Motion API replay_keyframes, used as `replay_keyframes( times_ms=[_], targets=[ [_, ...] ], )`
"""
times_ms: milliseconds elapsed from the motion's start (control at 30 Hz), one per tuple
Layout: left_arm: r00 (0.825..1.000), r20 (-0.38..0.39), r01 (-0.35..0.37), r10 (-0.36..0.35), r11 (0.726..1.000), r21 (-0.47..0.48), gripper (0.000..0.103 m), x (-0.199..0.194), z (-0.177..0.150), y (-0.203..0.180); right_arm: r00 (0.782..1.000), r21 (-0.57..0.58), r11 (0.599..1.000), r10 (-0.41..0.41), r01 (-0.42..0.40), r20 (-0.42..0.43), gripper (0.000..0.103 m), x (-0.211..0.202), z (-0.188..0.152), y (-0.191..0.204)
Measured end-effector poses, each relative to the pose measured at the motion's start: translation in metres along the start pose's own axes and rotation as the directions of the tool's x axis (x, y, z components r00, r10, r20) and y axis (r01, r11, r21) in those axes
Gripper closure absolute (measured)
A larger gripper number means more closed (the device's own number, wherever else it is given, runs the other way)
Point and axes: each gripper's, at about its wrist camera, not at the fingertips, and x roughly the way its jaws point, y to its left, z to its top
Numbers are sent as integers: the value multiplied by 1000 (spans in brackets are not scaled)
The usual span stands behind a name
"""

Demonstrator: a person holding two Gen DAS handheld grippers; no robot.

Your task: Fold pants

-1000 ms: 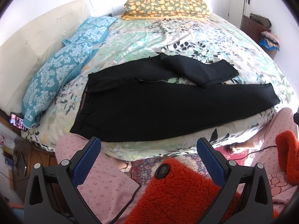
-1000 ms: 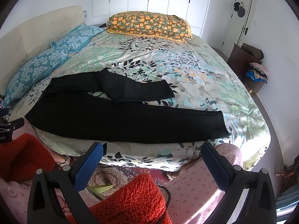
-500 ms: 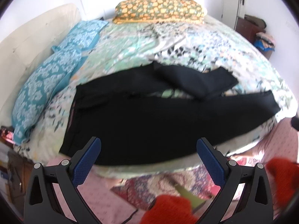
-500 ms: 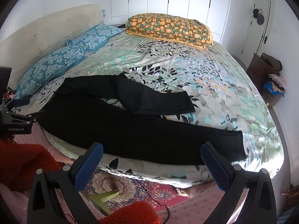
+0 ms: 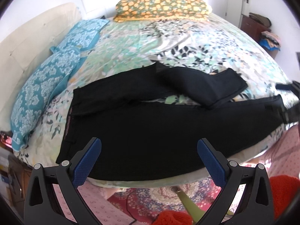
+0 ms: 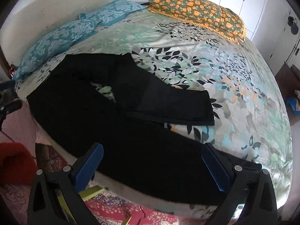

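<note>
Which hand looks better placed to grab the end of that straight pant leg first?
Right. The right hand-held gripper hangs open just above the near leg's cuff; the left hand-held gripper is near the waist.

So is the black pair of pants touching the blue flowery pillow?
Apart. In the left wrist view, a strip of leafy bedsheet shows plainly between the waistband of the black pair of pants and the blue flowery pillow.

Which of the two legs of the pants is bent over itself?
The far leg, away from the grippers, doubles back on itself; the near leg lies straight along the bed edge.
</note>
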Motion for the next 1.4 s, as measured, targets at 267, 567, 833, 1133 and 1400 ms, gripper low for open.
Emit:
replay_keyframes(
  times_ms=[267, 567, 833, 1133, 1400],
  targets=[
    [992, -118, -58, 50, 996, -68, 1, 33, -12, 24, 970, 245, 967, 125, -72, -210, 2, 135, 120, -152],
    [975, -200, -117, 93, 987, -113, 1, 53, -16, 44, 872, 264, 959, 214, -102, -441, 29, 236, 132, -184],
    [958, -274, -106, 87, 993, -54, 1, 81, -11, 22, 866, 123, 980, 198, -159, -459, 88, 235, 149, -181],
    [963, -251, -98, 96, 995, 4, 1, 89, 17, -8, 954, 263, 934, -179, 241, -239, 88, 166, 198, -351],
    [950, -297, -80, 98, 994, 72, 1, 105, 22, -35, 951, 302, 913, -211, 274, -225, 87, 222, 168, -369]
  ],
)
